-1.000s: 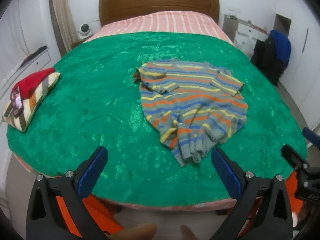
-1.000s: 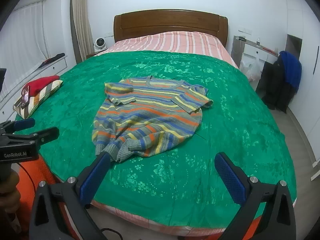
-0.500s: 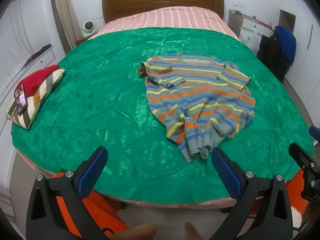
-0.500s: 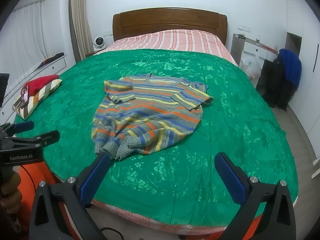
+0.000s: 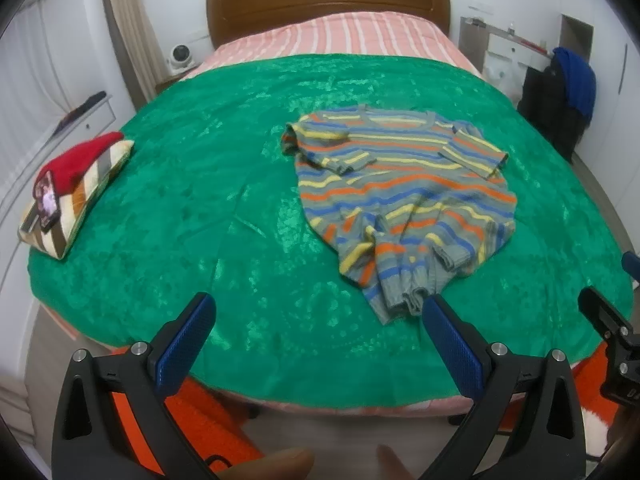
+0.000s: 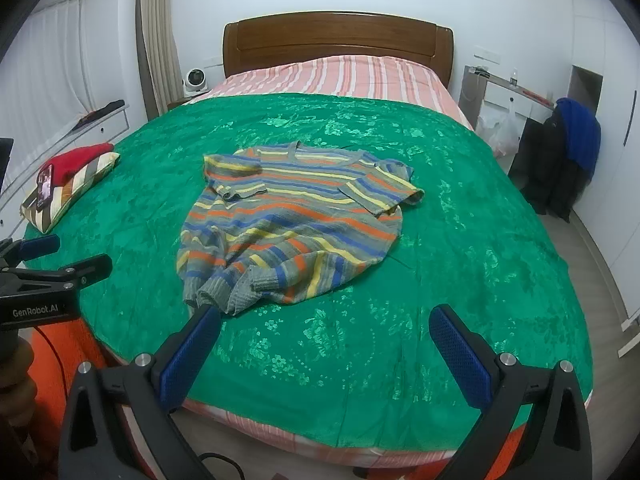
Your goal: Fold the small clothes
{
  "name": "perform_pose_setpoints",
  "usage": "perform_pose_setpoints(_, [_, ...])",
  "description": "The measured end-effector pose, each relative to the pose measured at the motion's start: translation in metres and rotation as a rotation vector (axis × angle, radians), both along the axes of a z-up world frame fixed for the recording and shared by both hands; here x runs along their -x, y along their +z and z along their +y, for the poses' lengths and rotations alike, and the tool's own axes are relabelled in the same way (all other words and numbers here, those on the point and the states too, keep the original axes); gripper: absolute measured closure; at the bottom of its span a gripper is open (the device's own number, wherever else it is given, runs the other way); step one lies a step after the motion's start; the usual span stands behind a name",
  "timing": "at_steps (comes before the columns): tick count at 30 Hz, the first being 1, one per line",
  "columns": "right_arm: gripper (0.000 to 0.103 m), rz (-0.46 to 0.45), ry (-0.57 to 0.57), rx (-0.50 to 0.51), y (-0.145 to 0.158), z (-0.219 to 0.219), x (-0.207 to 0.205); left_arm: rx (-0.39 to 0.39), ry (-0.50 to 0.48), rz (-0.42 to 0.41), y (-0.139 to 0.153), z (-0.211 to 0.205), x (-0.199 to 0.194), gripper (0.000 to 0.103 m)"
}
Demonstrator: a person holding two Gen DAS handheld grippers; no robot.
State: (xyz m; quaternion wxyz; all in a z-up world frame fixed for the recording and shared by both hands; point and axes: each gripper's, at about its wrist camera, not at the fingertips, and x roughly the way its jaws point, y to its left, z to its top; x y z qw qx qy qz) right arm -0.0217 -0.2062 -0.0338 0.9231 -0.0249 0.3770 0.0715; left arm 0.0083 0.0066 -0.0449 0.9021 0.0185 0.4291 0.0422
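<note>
A small striped sweater (image 5: 404, 196) (image 6: 296, 224) in grey, blue, orange and yellow lies on the green bedspread (image 5: 192, 200) (image 6: 460, 240), with its sleeves folded in and its hem bunched toward the foot of the bed. My left gripper (image 5: 316, 320) hangs open near the foot edge, left of the sweater's hem, holding nothing. My right gripper (image 6: 324, 328) is open too, just short of the hem, with its left fingertip (image 6: 206, 322) close to the bunched hem. The left gripper (image 6: 60, 256) also shows at the left edge of the right wrist view.
A striped pillow with a red cloth and a phone on it (image 5: 70, 196) (image 6: 64, 184) lies at the bed's left edge. The wooden headboard (image 6: 336, 40) is far back. Dark and blue clothes (image 6: 568, 160) hang at the right. Orange fabric (image 5: 208, 420) lies below the bed's foot.
Both grippers have shifted slightly; the sweater now sits a little lower and closer in both views. Both stay open and the sweater has not moved on the bed.
</note>
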Motion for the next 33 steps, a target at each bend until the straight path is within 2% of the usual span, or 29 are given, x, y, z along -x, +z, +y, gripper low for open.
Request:
perform_pose_setpoints(10, [0.0, 0.01, -0.003, -0.002, -0.004, 0.0, -0.001, 0.022, -0.019, 0.007, -0.002, -0.004, 0.002, 0.0])
perform_pose_setpoints(33, [0.0, 0.029, 0.011, -0.009, -0.009, 0.003, -0.002, 0.014, -0.036, 0.014, -0.008, -0.01, 0.003, 0.0])
